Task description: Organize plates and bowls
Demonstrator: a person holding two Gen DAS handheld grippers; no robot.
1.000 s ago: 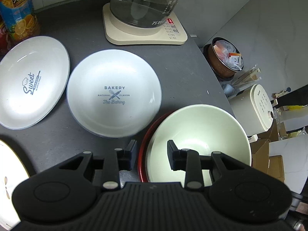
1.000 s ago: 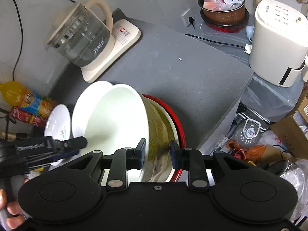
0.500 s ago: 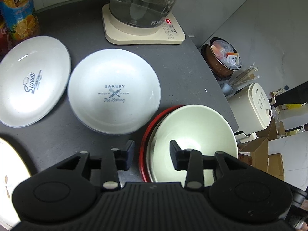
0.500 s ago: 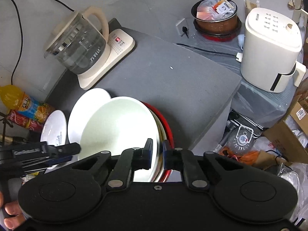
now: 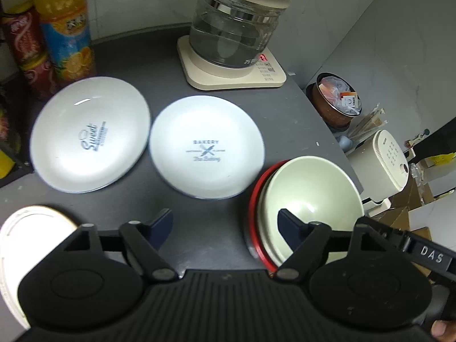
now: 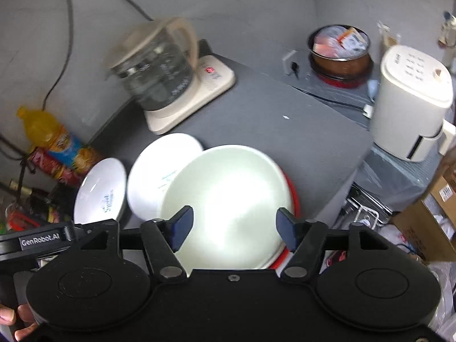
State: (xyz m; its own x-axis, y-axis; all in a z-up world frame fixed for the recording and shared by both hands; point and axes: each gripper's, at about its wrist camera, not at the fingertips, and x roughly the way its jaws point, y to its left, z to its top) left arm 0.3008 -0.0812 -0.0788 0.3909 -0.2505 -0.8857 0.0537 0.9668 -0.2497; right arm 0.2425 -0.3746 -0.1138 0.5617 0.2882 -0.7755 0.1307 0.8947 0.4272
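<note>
A pale green bowl sits nested in a red-rimmed bowl at the table's right edge; the stack also shows in the right wrist view. Two white plates lie on the dark table: a "Bakery" plate and a "Sweet" plate. A cream plate lies at the near left. My left gripper is open and empty, above the table beside the bowls. My right gripper is open and empty, just above the green bowl.
A glass kettle on a cream base stands at the back. A juice bottle and a red can stand at the back left. A white appliance and a pot sit off the table's right edge.
My right gripper let go of the green bowl, opened wide and pulled back; the bowl now rests flat in the red one. My left gripper opened wider and drew back to the left.
</note>
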